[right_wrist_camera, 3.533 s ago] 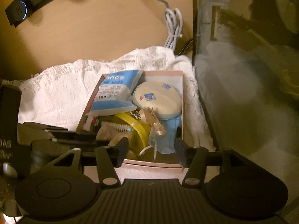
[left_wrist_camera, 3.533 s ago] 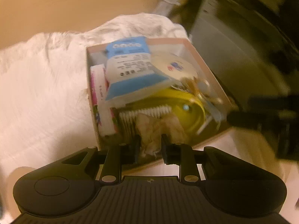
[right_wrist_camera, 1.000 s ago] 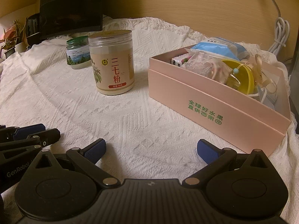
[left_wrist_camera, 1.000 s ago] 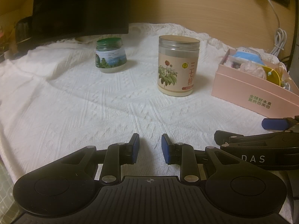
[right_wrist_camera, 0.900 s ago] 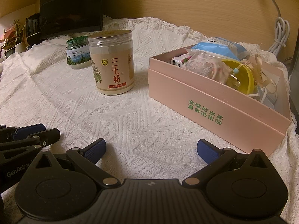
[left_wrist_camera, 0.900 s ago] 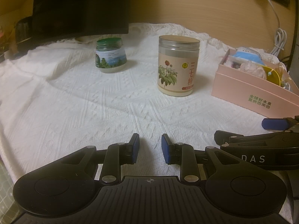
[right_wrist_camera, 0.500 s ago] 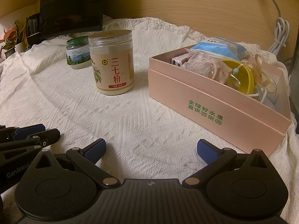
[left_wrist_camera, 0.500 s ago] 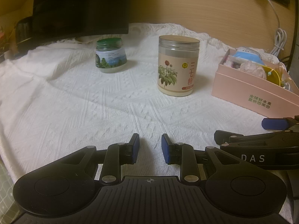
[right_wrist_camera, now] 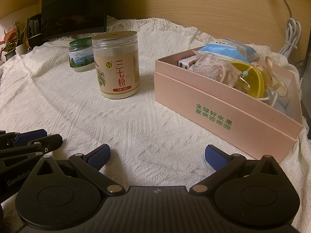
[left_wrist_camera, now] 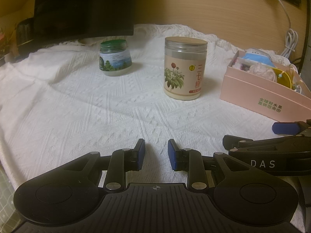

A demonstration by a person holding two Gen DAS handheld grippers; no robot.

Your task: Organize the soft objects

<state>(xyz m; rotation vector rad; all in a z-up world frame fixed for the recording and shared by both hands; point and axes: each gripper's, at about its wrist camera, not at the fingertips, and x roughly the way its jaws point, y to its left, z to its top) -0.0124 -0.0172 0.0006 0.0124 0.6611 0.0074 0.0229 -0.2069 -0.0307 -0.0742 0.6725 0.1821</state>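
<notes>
A pink cardboard box (right_wrist_camera: 223,114) stands on the white cloth at the right; it also shows in the left wrist view (left_wrist_camera: 258,97). It holds a blue-white soft pack (right_wrist_camera: 227,51), a crumpled pink plastic wrap (right_wrist_camera: 210,68), a yellow round item (right_wrist_camera: 250,81), a ribbon and a small floral packet. My left gripper (left_wrist_camera: 156,153) is empty, jaws a narrow gap apart, low over the cloth. My right gripper (right_wrist_camera: 157,153) is wide open and empty, in front of the box.
A tall clear jar of pale powder (right_wrist_camera: 116,64) stands left of the box, with a small green-lidded jar (right_wrist_camera: 80,54) behind it. A black monitor (right_wrist_camera: 73,5) is at the back, a wooden wall behind, white cables (right_wrist_camera: 291,35) at the right.
Since 3.5 s ago both grippers have pulled back from over the box to low over the cloth; the left let go of the crumpled wrap. Over the last second nothing moved.
</notes>
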